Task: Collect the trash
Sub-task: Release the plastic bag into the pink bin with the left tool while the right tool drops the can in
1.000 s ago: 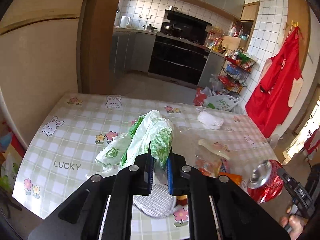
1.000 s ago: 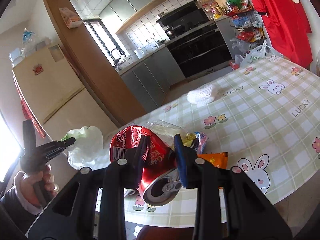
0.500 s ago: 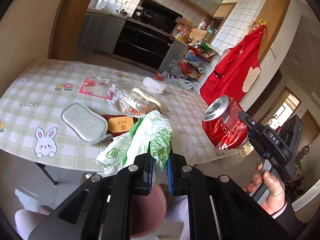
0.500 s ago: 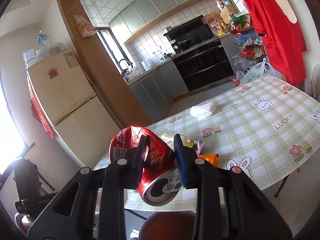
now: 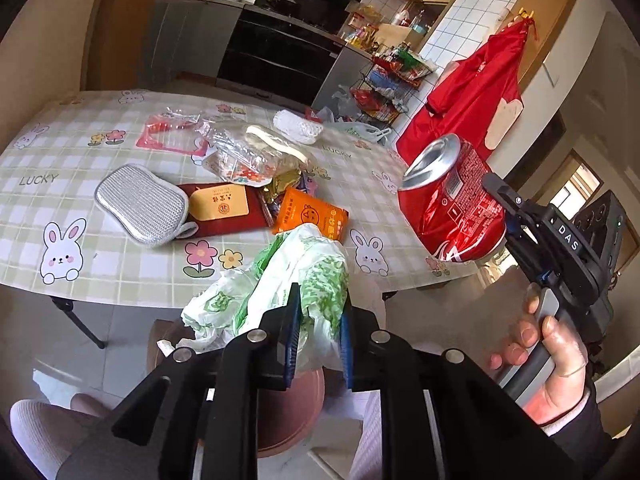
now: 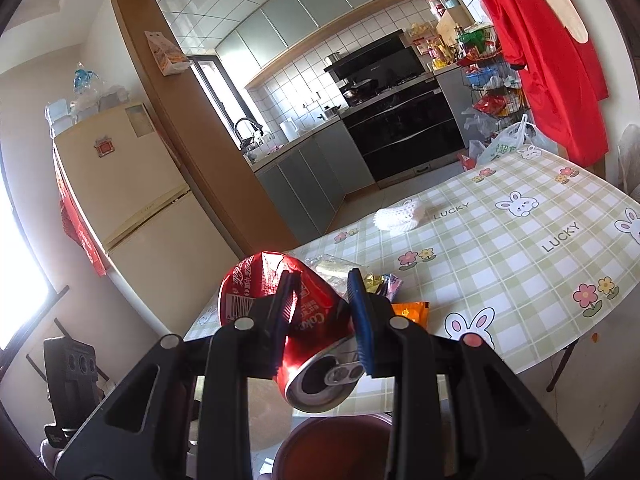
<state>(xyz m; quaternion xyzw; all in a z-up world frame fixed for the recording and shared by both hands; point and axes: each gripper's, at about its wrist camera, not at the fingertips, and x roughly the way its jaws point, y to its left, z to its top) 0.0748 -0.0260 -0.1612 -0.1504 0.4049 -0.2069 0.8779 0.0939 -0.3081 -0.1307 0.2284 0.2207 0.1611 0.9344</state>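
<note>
I have a crumpled white-and-green plastic bag (image 5: 304,280) between the blue pads of my left claw (image 5: 316,344), whose jaws are opening; the bag hangs off the near edge of the checked worktop (image 5: 120,264), above a round reddish-brown bin (image 5: 296,408). My right claw (image 6: 324,320) grips a dented red drink can (image 6: 304,320), also above that bin. Neither piece is in yet, I judge. Left to collect on the worktop: an orange sachet (image 5: 310,216), a clear crinkled plastic bag (image 5: 256,156), a red-edged wrapper (image 5: 168,136) and a white foam net (image 5: 298,126).
</note>
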